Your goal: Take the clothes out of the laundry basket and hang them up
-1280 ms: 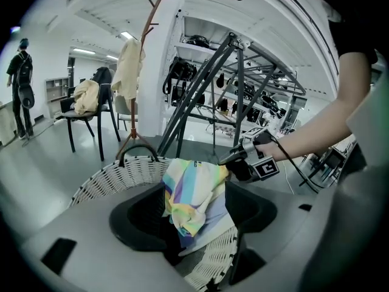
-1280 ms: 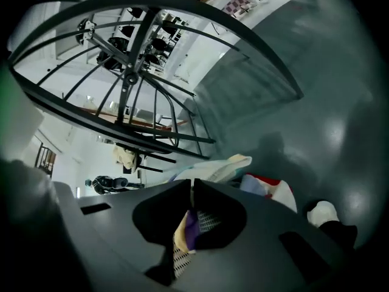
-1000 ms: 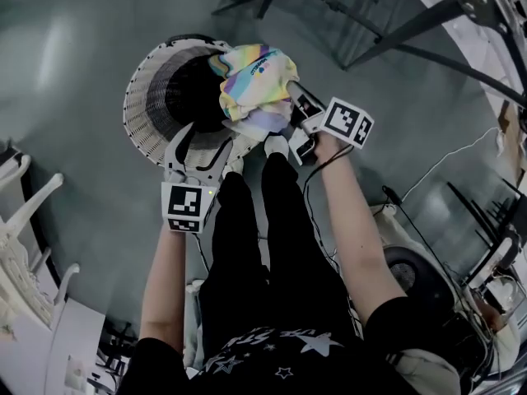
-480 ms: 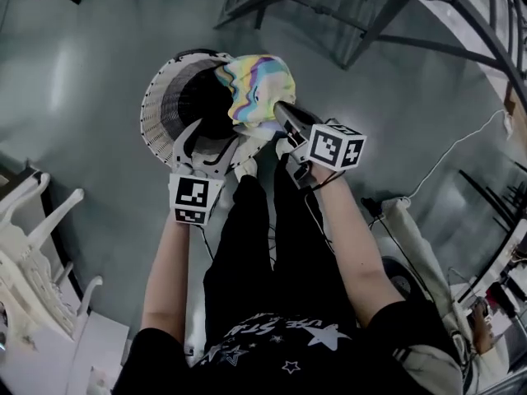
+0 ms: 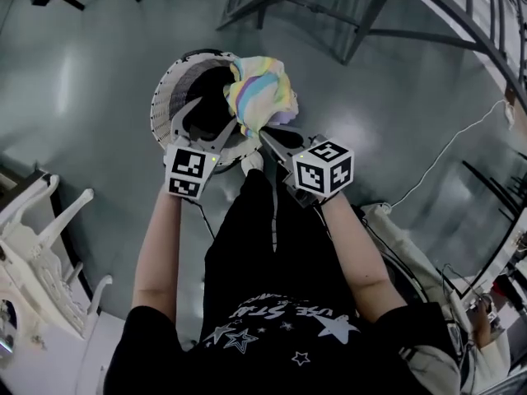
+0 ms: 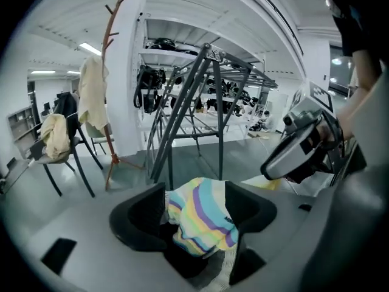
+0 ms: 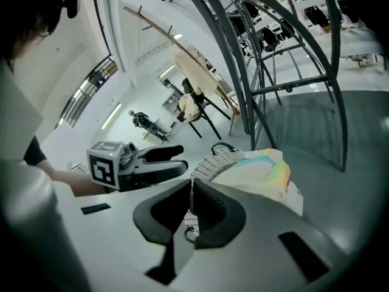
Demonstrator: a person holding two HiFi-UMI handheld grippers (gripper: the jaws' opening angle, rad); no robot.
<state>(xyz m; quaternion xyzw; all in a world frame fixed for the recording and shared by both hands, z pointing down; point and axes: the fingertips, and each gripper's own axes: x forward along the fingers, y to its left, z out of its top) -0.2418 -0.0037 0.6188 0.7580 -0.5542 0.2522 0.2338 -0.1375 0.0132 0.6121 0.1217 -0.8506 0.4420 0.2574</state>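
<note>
Right gripper fingers are pinched together on an edge of the pastel striped garment, which bunches over the right rim of the white laundry basket. Left gripper fingers are spread apart over the near rim, gripping nothing. The garment's small dark print is unreadable. Open grey floor lies to the left, and the metal rack stands far right.

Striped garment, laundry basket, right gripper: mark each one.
striped garment (image 5: 259, 95), head view, middle of the bunched cloth.
laundry basket (image 5: 161, 104), head view, left side of its woven rim.
right gripper (image 5: 268, 137), head view, closed tips pinching the garment.
</note>
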